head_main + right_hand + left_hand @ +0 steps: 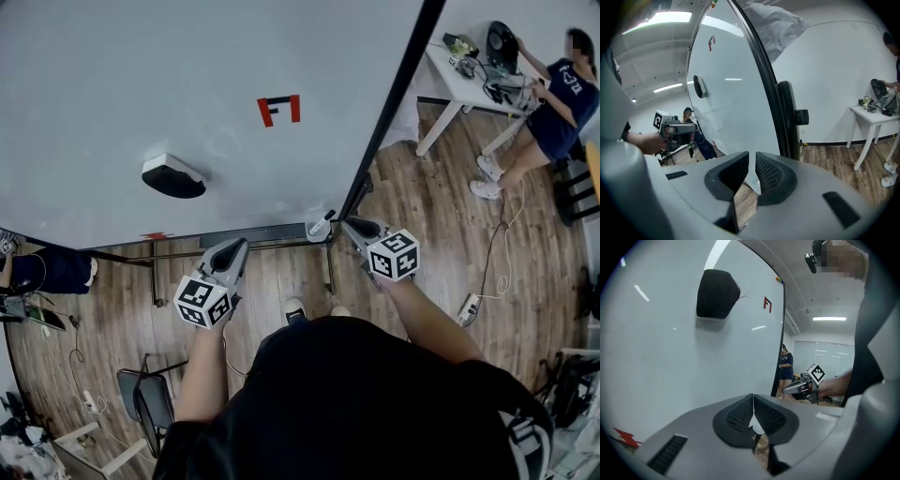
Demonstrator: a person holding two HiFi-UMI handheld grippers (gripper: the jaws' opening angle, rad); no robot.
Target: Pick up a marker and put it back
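A white marker (322, 226) with a dark cap lies at the right end of the tray (253, 234) under the whiteboard (141, 84). My right gripper (349, 225) sits just right of the marker, jaws a narrow gap apart with nothing between them (752, 161). My left gripper (236, 246) hovers below the tray, further left, its jaws closed together and empty (753, 401). A black eraser (173, 176) clings to the board, with a red mark (279, 110) drawn above it.
The board's black frame edge (394, 103) runs up to the right. A person (553, 94) works at a white table (459, 84) at upper right. A power strip (466, 307) and cables lie on the wood floor. A chair (150, 394) stands lower left.
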